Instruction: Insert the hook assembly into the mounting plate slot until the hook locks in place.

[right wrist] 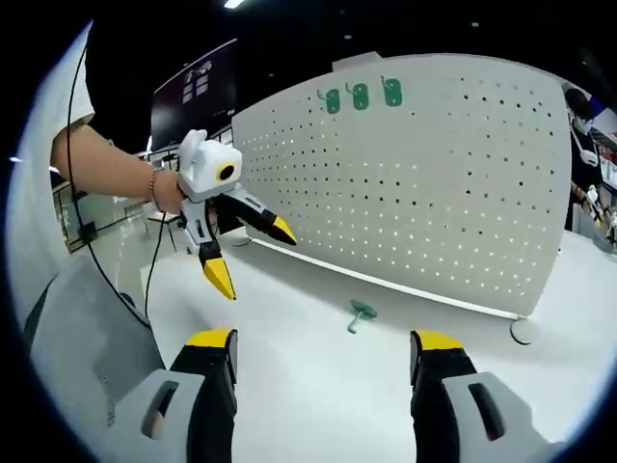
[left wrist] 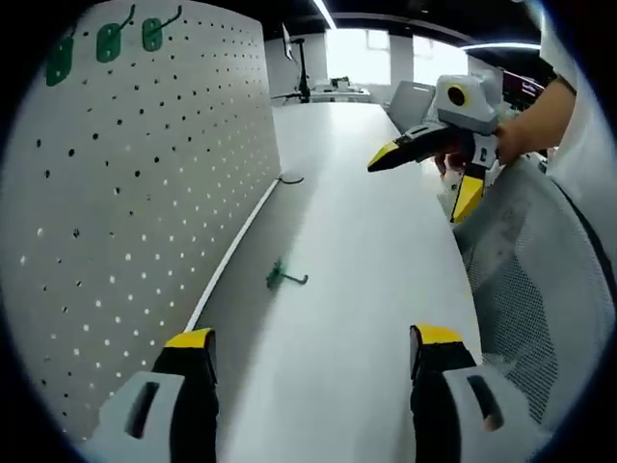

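Green hook [left wrist: 284, 278] loose on table [left wrist: 366, 241] | detail blurred | both jaws apart

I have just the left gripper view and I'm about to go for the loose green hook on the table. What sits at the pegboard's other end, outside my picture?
Observer: In the right gripper view, a round white disc sits on the table by the bottom corner of the pegboard, apart from the green hook.
Operator: Anyone near that end?
Observer: Yes, a person stands just past the board's edge.
Operator: How does my left gripper look from outside?
Observer: The left gripper hangs well above the table, off to one side of the hook, jaws open with nothing between them.
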`<state>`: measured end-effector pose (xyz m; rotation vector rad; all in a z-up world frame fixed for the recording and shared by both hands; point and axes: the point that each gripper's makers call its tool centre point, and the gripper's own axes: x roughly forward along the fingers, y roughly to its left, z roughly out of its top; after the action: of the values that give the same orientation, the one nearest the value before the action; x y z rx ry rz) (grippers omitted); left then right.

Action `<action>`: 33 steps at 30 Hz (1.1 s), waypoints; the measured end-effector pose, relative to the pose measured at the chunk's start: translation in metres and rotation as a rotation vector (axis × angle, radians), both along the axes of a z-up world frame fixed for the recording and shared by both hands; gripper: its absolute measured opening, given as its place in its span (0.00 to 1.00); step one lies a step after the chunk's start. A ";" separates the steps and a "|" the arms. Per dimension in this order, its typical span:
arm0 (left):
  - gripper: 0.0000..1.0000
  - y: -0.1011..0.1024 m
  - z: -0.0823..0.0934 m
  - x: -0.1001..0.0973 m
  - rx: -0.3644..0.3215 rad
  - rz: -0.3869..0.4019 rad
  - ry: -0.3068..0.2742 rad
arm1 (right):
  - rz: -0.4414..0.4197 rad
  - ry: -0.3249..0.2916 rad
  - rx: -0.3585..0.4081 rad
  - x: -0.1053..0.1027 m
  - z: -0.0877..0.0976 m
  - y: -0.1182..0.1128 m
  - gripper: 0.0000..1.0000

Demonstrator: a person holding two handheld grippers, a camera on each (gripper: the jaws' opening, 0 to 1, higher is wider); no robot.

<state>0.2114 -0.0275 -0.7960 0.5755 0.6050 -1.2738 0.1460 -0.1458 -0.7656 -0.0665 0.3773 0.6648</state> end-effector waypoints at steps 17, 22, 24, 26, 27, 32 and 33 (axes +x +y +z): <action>0.84 -0.014 -0.015 0.010 0.099 -0.110 0.005 | 0.015 0.020 -0.009 -0.003 -0.004 0.003 0.71; 0.84 -0.018 -0.021 0.012 0.128 -0.155 -0.003 | 0.021 0.033 -0.011 -0.004 -0.007 0.005 0.71; 0.84 -0.019 -0.023 0.015 0.139 -0.172 -0.009 | 0.026 0.035 -0.016 -0.004 -0.008 0.006 0.71; 0.84 -0.019 -0.027 0.017 0.160 -0.188 -0.012 | 0.031 0.040 -0.016 -0.005 -0.009 0.007 0.71; 0.84 -0.019 -0.028 0.018 0.164 -0.193 -0.015 | 0.032 0.039 -0.015 -0.005 -0.008 0.007 0.71; 0.84 -0.022 -0.034 0.020 0.184 -0.215 -0.005 | 0.030 0.047 -0.015 -0.006 -0.010 0.007 0.71; 0.84 -0.022 -0.036 0.021 0.191 -0.223 -0.002 | 0.030 0.049 -0.018 -0.006 -0.011 0.006 0.71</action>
<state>0.2319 -0.0496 -0.8316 0.8201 0.6800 -1.4325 0.1402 -0.1395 -0.7767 -0.0729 0.4300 0.6935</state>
